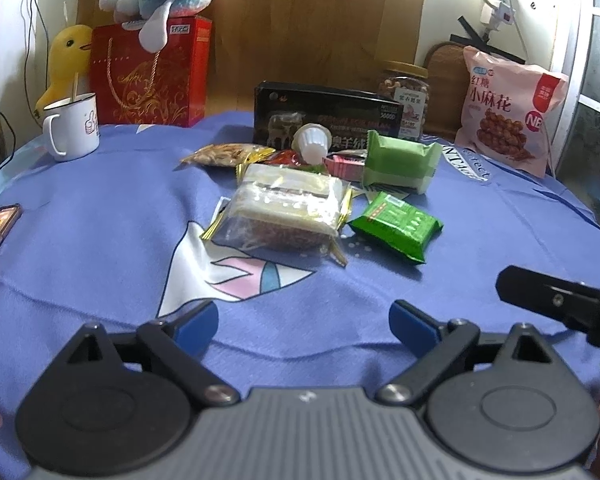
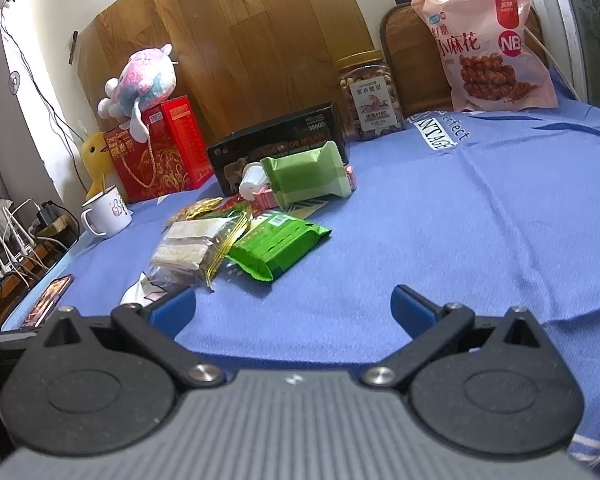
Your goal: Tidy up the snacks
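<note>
Currently both grippers hover low over the near part of the blue cloth (image 1: 100,208) that covers the tabletop, and neither holds anything. Left gripper (image 1: 303,322): jaws spread wide, only bare cloth between the blue pads. Right gripper (image 2: 294,308): jaws likewise wide apart, nothing between them; its dark finger also shows at the right edge of the left wrist view.

Snacks sit in a loose heap around the middle of the tabletop, well ahead of both grippers. Nearest to the left gripper: the clear-wrapped cake pack (image 1: 284,212) with gold-edged seams. Just beside it on the right lies the dark green packet (image 1: 396,226). Behind them: a light green pack (image 1: 400,160), a white jelly cup (image 1: 314,142) on its side, a bag of mixed nuts (image 1: 220,155), all leaning against or near a black box (image 1: 328,114). Toward the far edge stand a nut jar (image 1: 404,96) and a pink bag (image 1: 508,116); far left corner holds a red gift box (image 1: 150,76) and a white mug (image 1: 72,126).

Judgement on the step: reach for one item of the heap, most likely the cake pack.

Notes for doing it well:
- Approach from the front, jaws straddling the short sides of the pack, not the crinkly seam.
- Film looks slippery and the filling soft; close gently to avoid crushing.
- Lift straight up, since the neighbouring packets touch or overlap it and could drag along.
- Keep the right gripper clear of the left one's path.
</note>
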Demonstrator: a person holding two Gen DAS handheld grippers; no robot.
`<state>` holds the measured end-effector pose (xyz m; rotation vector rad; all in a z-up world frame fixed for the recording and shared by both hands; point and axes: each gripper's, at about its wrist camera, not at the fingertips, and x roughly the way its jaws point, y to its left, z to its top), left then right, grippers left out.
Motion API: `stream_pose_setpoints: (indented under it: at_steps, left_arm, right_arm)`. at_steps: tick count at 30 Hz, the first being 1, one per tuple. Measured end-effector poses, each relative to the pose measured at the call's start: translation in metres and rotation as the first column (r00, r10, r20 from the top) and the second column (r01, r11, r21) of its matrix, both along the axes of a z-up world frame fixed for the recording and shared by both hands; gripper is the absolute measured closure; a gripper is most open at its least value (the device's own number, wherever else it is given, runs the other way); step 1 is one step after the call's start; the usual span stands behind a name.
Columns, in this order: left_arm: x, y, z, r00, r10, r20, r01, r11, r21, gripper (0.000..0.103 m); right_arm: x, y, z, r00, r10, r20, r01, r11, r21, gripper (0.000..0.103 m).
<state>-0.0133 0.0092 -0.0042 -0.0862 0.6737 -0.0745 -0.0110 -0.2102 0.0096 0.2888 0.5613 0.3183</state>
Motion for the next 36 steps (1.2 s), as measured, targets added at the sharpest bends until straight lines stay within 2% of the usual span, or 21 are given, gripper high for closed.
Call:
stream_pose_setpoints:
  at_steps: [17, 36]
  left_arm:
    - [0.005, 0.0074, -0.0038, 0.999, 0.038, -0.039, -0.037, 0.999, 0.014, 0.006]
    - [0.0085, 0.0068, -0.0038, 0.998, 0.051, -0.043, -0.049, 0.998, 0.042, 0.005]
  right_arm:
    - [-0.0007, 0.0013, 0.0007, 1.0, 0.003, 0.0, -0.003, 1.0, -0.004, 0.0]
    - [0.0001, 0.0014, 0.0005, 1.0, 0.003, -0.006, -0.003, 1.0, -0.003, 0.0]
